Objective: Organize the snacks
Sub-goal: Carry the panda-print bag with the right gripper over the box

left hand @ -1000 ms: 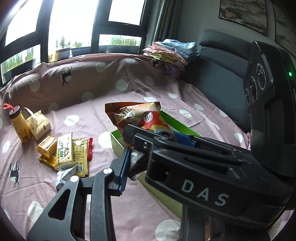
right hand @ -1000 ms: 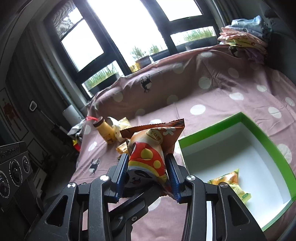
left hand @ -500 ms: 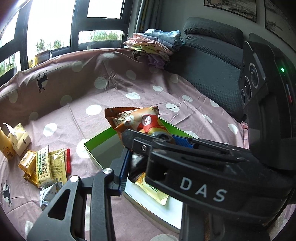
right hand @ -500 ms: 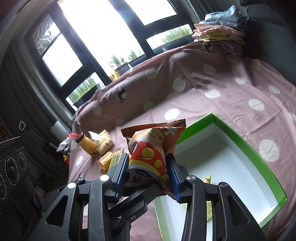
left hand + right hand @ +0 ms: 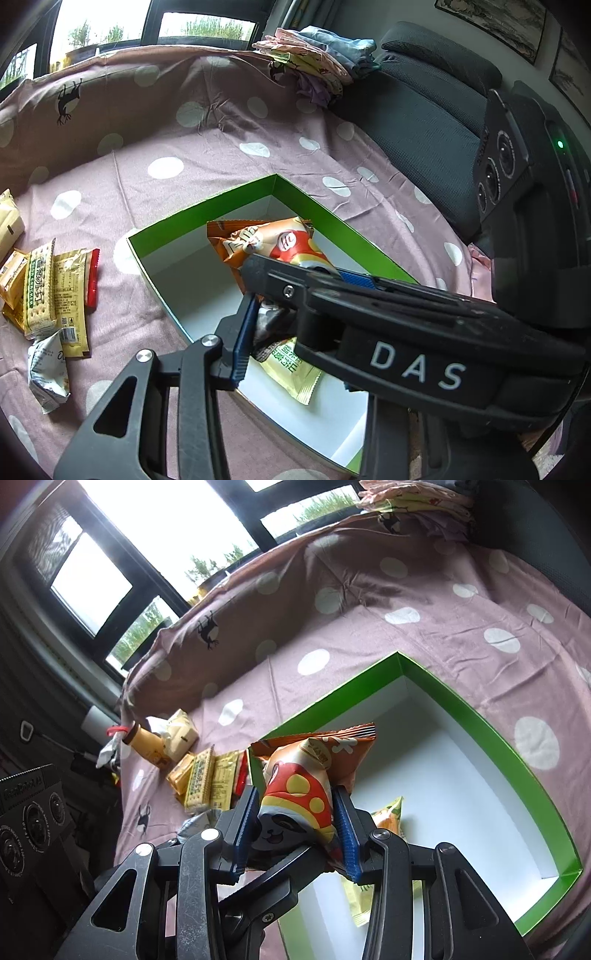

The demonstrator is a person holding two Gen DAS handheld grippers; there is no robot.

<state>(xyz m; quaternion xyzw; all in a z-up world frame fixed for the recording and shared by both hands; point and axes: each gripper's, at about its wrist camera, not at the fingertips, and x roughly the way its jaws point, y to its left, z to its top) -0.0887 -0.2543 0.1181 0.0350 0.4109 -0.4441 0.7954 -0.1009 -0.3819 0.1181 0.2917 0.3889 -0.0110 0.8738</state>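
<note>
My right gripper is pinching the orange mushroom snack bag over the green box, near its left rim, above a yellow packet. White floor is lying open toward the far corner. I cannot tell my left gripper's jaw state.

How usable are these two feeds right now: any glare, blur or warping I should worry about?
Right wrist view: windows blown out white, left edge dark, but the orange mushroom-print snack bag in the right gripper stays sharp. Left wrist view: even daylight, green-rimmed white box bent by fisheye, right gripper's black body blocks much of the foreground.
</note>
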